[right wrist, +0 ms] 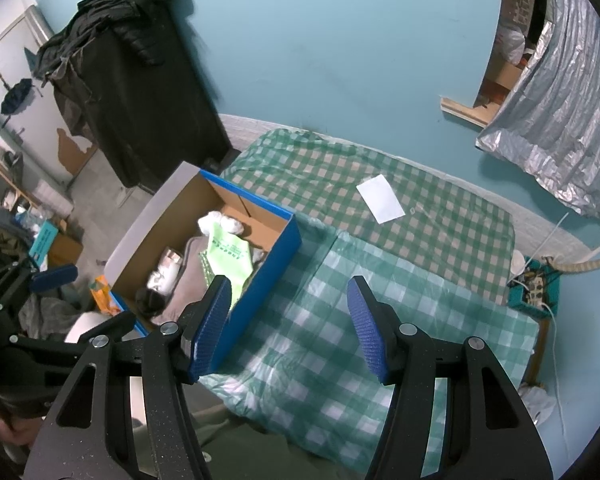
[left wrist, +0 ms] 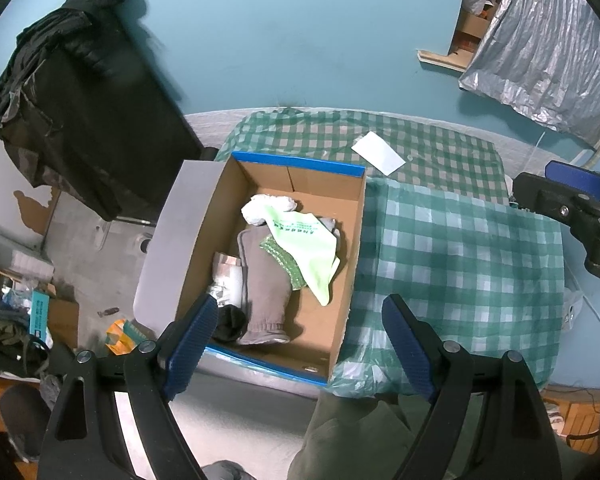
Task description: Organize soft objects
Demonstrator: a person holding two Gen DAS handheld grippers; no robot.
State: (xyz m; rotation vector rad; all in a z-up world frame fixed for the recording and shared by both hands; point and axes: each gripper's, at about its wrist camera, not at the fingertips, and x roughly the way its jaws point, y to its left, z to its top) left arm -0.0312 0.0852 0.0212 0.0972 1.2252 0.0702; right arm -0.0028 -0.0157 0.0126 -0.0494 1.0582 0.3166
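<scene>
We are holding both hand-held grippers, left (left wrist: 300, 344) and right (right wrist: 286, 322), apart and empty; the soft items are lying in the blue-edged cardboard box (left wrist: 342, 264) at centre frame, whose overhanging pale-green bag (left wrist: 306, 246) is risking snagging.

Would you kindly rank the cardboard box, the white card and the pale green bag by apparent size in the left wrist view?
1. cardboard box
2. pale green bag
3. white card, though it lies farther away.
</scene>
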